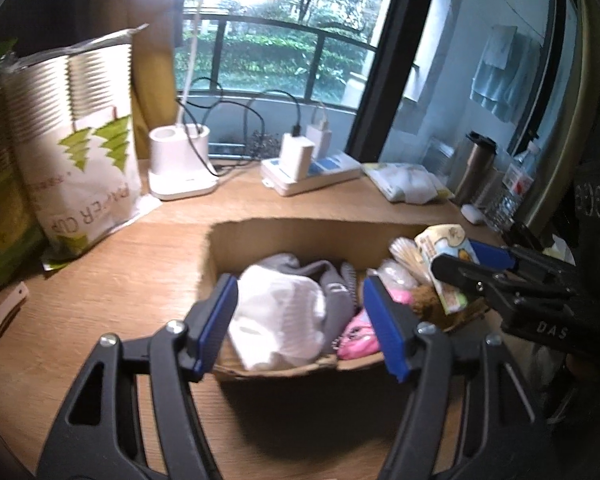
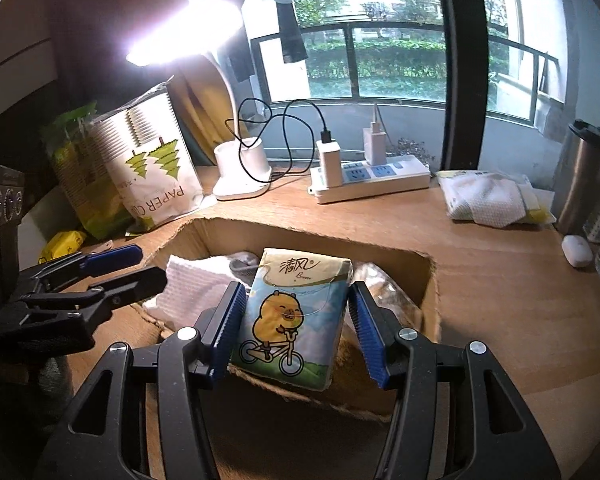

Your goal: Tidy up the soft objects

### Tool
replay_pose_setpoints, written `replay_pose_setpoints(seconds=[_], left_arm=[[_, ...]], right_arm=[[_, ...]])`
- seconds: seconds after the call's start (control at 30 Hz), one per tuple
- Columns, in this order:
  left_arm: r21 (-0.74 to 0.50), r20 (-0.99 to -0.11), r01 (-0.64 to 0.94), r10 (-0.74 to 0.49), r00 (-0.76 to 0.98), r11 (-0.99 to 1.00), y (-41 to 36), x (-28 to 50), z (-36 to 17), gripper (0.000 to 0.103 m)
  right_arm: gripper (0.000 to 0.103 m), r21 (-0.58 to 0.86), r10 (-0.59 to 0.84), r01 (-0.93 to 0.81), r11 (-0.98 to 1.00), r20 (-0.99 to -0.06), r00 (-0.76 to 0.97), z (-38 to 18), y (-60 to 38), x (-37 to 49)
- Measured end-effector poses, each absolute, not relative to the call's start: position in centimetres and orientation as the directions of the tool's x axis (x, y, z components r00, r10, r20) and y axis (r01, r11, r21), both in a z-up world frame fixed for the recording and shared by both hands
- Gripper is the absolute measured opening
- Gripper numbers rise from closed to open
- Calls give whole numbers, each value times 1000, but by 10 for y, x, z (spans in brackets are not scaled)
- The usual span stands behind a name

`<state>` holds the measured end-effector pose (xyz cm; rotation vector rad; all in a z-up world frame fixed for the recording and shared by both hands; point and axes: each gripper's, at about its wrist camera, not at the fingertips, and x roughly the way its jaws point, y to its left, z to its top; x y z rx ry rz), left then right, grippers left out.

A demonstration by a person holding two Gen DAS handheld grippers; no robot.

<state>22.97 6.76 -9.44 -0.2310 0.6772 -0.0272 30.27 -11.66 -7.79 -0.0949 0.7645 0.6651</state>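
My right tongs over open brown cardboard box on wooden counter, blue pads flanking cartoon-printed tissue pack; left pad touching, right pad just clear, firm grip not certain. Pack tilted above box's near edge. My left tongs spread wide, nothing between pads, poised over box. Inside: white knit cloth, grey sock, pink fabric, brown plush. White desk lamp lit at rear.
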Motion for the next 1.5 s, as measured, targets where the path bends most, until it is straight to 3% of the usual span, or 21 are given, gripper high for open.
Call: replay_pose_setpoints(seconds=[0.63,0.77,0.83,1.5], left_arm=[[-248,-613,-136,-47,789,959,104,236,-106,68],[-251,-610,-136,-47,791,958,104,235,-105,75],[-258,-602,-136,-49,797,956,104,233,-104,77],[-241,-550,-90,-60,833,966,79,192,-80,79]], right_arm=[[57,157,522,-611,776,-703,483,-93,-68,344],[69,164,517,-600,783,-708,481,-96,-67,346],[69,169,516,-593,787,-708,482,-96,-68,346],[69,134,512,-591,795,-671,536,-70,-91,293]])
